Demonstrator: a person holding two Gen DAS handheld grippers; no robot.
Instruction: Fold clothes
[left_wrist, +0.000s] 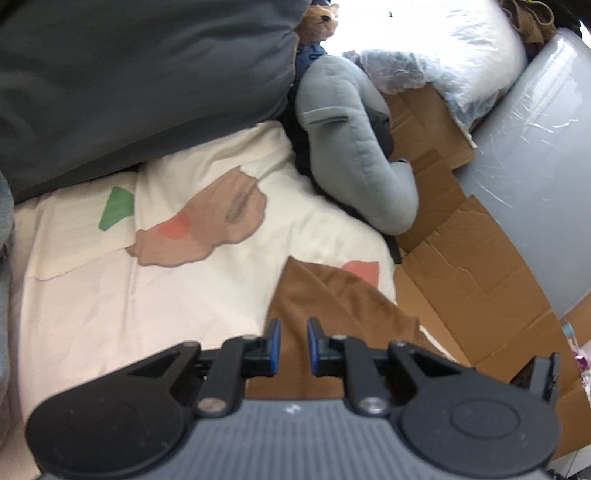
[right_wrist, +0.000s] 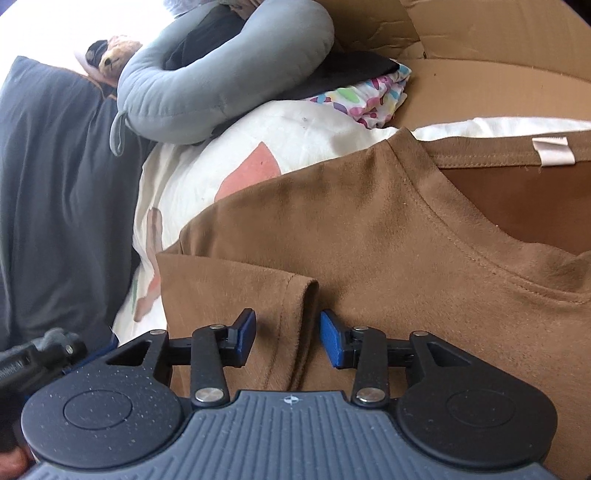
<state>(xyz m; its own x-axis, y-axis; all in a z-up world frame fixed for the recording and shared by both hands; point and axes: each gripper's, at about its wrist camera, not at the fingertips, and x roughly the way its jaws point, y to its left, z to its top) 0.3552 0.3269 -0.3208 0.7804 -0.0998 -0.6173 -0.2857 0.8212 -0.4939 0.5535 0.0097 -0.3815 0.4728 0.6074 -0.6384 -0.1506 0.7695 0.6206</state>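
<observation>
A brown T-shirt (right_wrist: 388, 229) lies flat on a cream bedsheet (right_wrist: 295, 129) with coloured patches. Its neckline and white label (right_wrist: 553, 150) are at the upper right, and one short sleeve (right_wrist: 236, 291) is folded in over the body. My right gripper (right_wrist: 289, 338) stands open low over the shirt, with the sleeve's hem edge running between its blue pads (right_wrist: 332, 343). In the left wrist view only a corner of the shirt (left_wrist: 325, 295) shows. My left gripper (left_wrist: 293, 343) hovers open over that corner, nothing pinched between its pads.
A grey neck pillow (left_wrist: 351, 147) and a teddy bear (left_wrist: 321, 18) lie at the far side, beside a big dark grey pillow (left_wrist: 129, 74). Flattened cardboard (left_wrist: 461, 266) borders the bed on the right, with plastic-wrapped bedding (left_wrist: 461, 48) behind. A folded multicoloured cloth (right_wrist: 373, 99) sits under the neck pillow.
</observation>
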